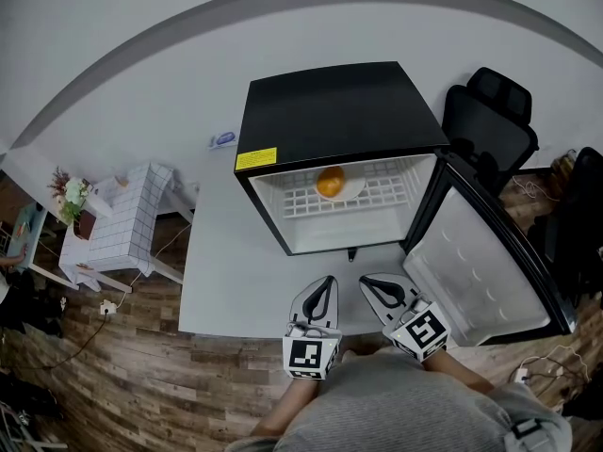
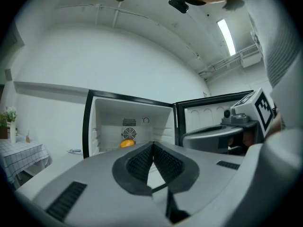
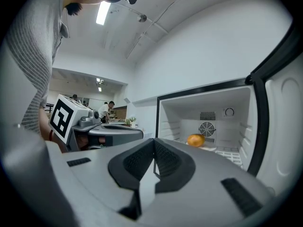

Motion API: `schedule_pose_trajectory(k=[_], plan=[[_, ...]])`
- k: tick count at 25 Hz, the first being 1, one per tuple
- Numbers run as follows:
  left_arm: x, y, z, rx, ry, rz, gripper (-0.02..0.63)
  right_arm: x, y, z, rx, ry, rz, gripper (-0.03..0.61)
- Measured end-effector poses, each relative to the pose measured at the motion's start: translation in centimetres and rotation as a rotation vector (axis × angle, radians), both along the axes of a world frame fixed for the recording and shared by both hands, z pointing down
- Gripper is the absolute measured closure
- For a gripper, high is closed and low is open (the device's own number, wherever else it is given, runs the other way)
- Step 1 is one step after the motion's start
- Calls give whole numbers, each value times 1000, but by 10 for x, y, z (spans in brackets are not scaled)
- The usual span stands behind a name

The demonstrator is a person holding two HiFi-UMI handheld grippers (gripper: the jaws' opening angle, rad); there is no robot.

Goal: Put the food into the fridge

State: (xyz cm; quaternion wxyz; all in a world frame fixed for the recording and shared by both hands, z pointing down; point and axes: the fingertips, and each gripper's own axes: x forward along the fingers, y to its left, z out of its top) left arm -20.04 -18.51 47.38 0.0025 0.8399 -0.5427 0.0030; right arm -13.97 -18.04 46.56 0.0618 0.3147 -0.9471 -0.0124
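One small fridge (image 1: 339, 111) stands on the white worktop (image 1: 226, 271), its door (image 1: 480, 271) swung wide. One orange fruit (image 1: 330, 182) sits inside, on one white plate (image 1: 352, 192) on the wire shelf (image 1: 396, 191). Two grippers, left gripper (image 1: 327, 282) and right gripper (image 1: 370, 282), hang side by side before the fridge. Both pairs of fingers (image 2: 139, 164) are clenched together, gripping nothing, touching nothing.

One fridge (image 1: 339, 111) stands on one white table (image 1: 226, 281). Inside the fridge are one orange (image 1: 330, 181) and one plate (image 1: 353, 192). In front of the fridge are two grippers: left gripper (image 1: 328, 282) and right gripper (image 1: 369, 282). Right of the fridge is one black chair (image 1: 490, 125). Left of the fridge are one small blue object (image 1: 223, 139), one checked side table (image 1: 127, 219) and one flower bunch (image 1: 71, 196).
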Motion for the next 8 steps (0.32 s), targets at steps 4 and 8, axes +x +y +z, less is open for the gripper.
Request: schedule_pose_trajectory(k=[4,8], plan=[[-1,1,0,-2,1,0,602,-2,2,3,-2,4,-9,566],[-1,1,-1,-3,2,1,601,1,3,7,-44,65,1,566]])
